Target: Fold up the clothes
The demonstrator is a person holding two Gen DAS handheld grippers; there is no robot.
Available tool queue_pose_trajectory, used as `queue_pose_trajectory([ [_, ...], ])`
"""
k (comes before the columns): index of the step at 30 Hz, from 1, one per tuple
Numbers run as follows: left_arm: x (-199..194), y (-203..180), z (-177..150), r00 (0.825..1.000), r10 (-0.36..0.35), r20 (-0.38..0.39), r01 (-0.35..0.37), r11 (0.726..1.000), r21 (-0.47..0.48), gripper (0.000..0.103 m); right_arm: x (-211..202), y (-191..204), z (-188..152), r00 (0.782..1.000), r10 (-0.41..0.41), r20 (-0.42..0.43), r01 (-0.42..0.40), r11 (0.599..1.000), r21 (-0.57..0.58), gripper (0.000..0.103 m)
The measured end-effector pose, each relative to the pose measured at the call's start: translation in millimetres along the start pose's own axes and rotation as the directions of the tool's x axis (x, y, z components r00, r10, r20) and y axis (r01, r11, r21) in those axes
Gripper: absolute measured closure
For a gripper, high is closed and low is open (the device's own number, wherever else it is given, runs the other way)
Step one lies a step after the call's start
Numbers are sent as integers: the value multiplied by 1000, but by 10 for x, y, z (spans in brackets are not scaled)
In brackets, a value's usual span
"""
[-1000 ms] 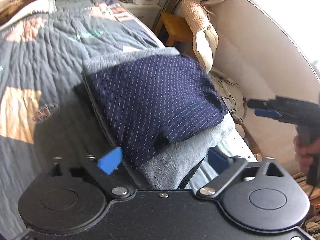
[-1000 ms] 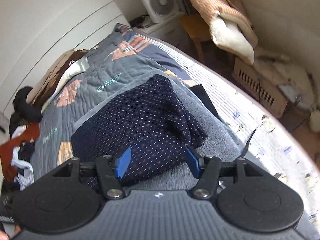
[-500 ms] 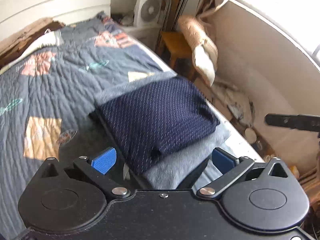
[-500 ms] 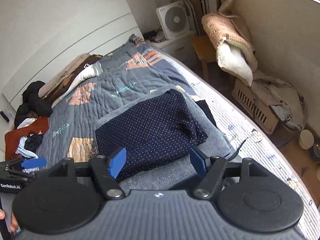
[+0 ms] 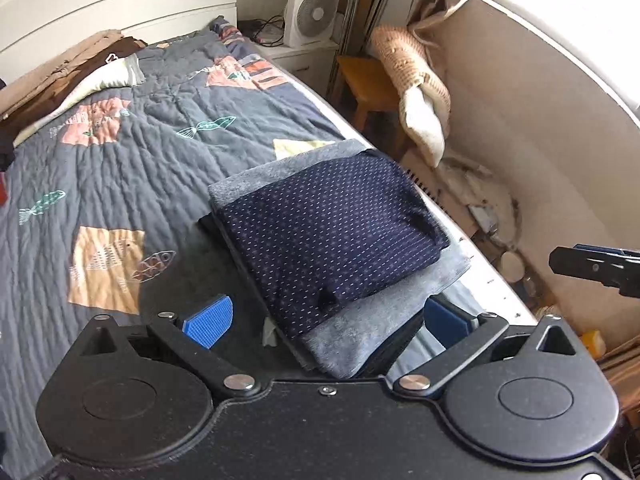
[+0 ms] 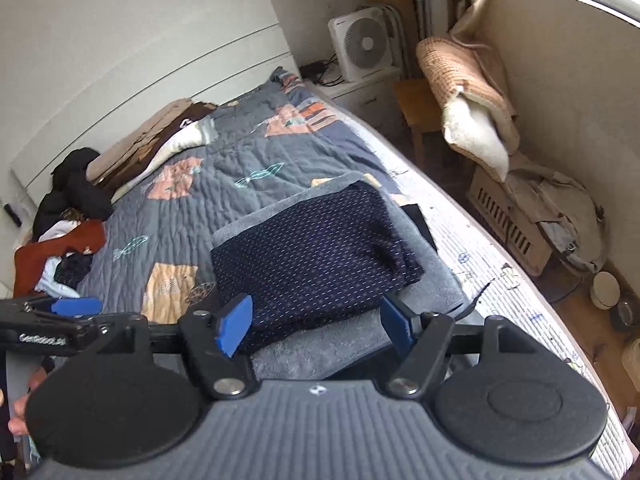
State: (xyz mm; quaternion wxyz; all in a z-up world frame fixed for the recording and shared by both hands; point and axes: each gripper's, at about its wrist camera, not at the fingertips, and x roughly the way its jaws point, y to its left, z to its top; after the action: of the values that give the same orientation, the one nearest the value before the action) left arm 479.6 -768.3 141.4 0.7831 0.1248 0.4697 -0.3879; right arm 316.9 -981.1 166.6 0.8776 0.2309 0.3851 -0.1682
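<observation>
Left tongs (image 5: 326, 318): jaws stood wide, having just opened, nothing gripped
Navy garment (image 5: 332, 236): lay folded on grey towel (image 5: 352, 340)
Bed (image 5: 120, 168): quilted cover
Right tongs (image 5: 596, 268): far right, off bed

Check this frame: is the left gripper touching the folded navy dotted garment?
Apart. In the left wrist view the left gripper hangs open above the navy dotted garment, neither blue pad on the cloth.

"GenRobot.AI" in white on the left gripper (image 6: 76, 306)
</observation>
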Motion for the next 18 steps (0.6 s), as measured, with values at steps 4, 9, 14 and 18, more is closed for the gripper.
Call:
queue_pose_trajectory([
  [4, 8, 11, -2, 1000, -2, -13, 2, 1000, -13, 0, 53, 26, 11, 999, 27, -41, -28, 1000, -13, 33],
  [9, 47, -14, -11, 999, 24, -38, -25, 1000, -3, 0, 62, 29, 24, 997, 28, -77, -28, 1000, -7, 33],
  [14, 81, -11, -27, 998, 31, -62, -31, 999, -13, 0, 81, 39, 63, 994, 22, -106, -25, 999, -28, 33],
  [18, 85, -17, -48, 994, 56, -98, -59, 998, -20, 0, 101, 54, 76, 994, 32, -109, -36, 999, -29, 33],
])
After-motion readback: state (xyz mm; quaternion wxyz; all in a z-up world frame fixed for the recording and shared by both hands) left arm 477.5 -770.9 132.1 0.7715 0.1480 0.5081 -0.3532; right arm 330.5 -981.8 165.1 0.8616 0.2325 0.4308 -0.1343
